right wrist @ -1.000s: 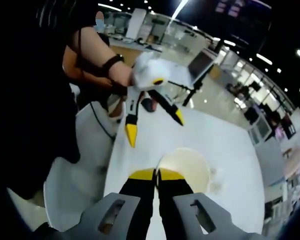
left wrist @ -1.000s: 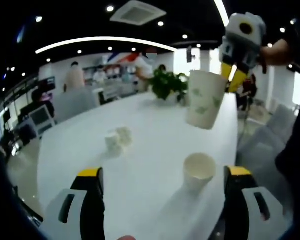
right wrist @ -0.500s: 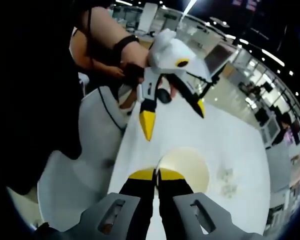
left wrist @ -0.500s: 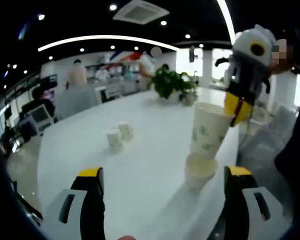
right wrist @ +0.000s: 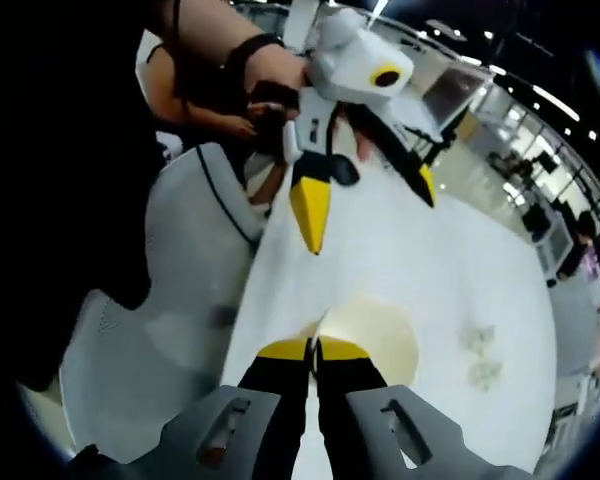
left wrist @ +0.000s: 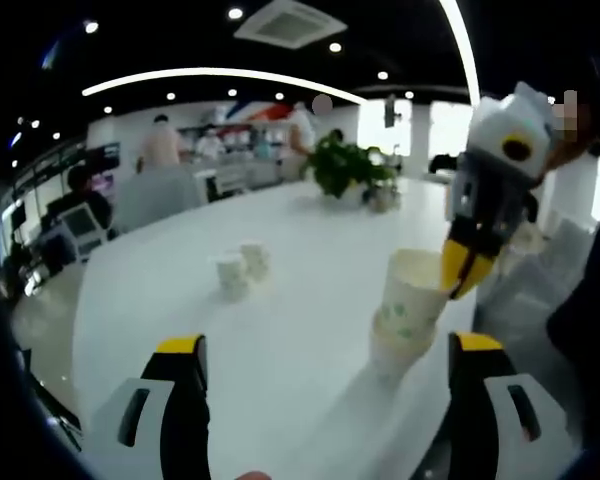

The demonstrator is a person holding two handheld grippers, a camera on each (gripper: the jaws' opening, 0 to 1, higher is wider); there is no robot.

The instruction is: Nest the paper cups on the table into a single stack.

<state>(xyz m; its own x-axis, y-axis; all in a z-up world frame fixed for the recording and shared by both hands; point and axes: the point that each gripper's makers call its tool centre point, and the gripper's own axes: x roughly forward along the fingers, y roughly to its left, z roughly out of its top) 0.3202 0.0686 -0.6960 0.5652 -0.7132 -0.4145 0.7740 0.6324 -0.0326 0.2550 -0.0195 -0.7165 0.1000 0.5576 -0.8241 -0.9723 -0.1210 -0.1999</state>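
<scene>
In my left gripper view the left hand-held gripper [left wrist: 325,400] has its jaws spread wide apart with nothing between them, hovering over the white worktop [left wrist: 280,300]. At about 3 o'clock the right hand-held gripper [left wrist: 463,270] comes down from above, its yellow-tipped jaws pinched on the rim of a paper cup with green print [left wrist: 412,300]. That cup sits tilted, partly down inside a second paper cup [left wrist: 392,350] that stands on the worktop near its right edge. Two more small paper cups [left wrist: 240,272] stand just beside each other at roughly 10 o'clock from the stack, well apart from it. A potted plant [left wrist: 345,168] sits at the far end of the worktop, and people stand in the background.

In my right gripper view I look straight down my own closed jaws into the open cup mouth [right wrist: 375,330], the rim clamped between the tips. The left hand-held gripper [right wrist: 365,210] hangs at 12 o'clock, jaws splayed, held by a person's hand [right wrist: 265,100]. The two loose cups [right wrist: 480,355] show blurred at 3 o'clock.
</scene>
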